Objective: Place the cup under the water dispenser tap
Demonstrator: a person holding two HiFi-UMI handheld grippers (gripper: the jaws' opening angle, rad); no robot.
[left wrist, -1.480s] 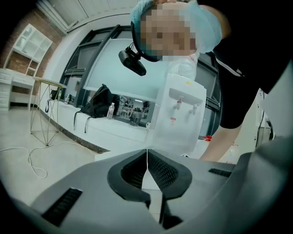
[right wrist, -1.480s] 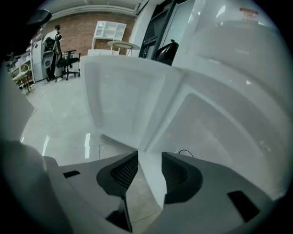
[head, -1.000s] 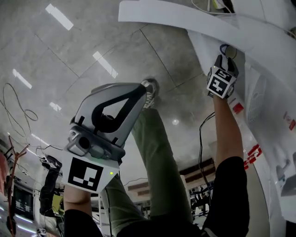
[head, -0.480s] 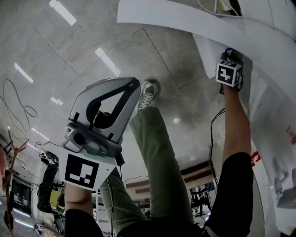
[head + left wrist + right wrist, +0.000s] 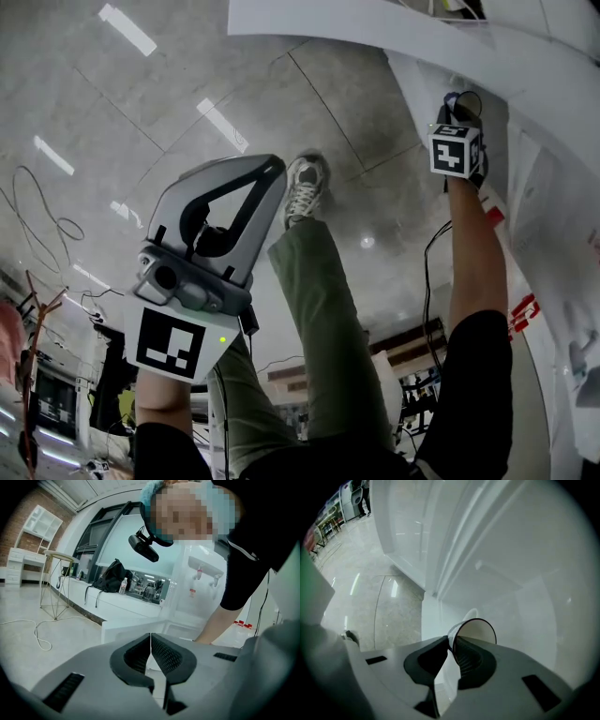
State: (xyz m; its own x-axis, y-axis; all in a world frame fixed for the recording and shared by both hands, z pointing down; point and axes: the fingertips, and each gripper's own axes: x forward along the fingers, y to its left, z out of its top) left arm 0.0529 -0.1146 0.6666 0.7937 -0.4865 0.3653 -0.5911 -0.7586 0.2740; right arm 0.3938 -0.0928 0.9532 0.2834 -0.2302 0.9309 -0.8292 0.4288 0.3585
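Glossy stone-tile floor [image 5: 187, 75], matt grey plastic left gripper [image 5: 150, 638], translucent cup [image 5: 478, 631].

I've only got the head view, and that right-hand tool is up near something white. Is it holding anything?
Observer: Yes, the right gripper is shut on a cup, pinching it at the rim.
Operator: And the left one?
Observer: The left gripper is shut too, with nothing between its jaws.
Operator: Any tap around?
Observer: The left gripper view shows a white water dispenser with two taps, in the background.

cup [image 5: 478, 632] body hidden behind jaws; water dispenser [image 5: 562, 234] cut off by edge
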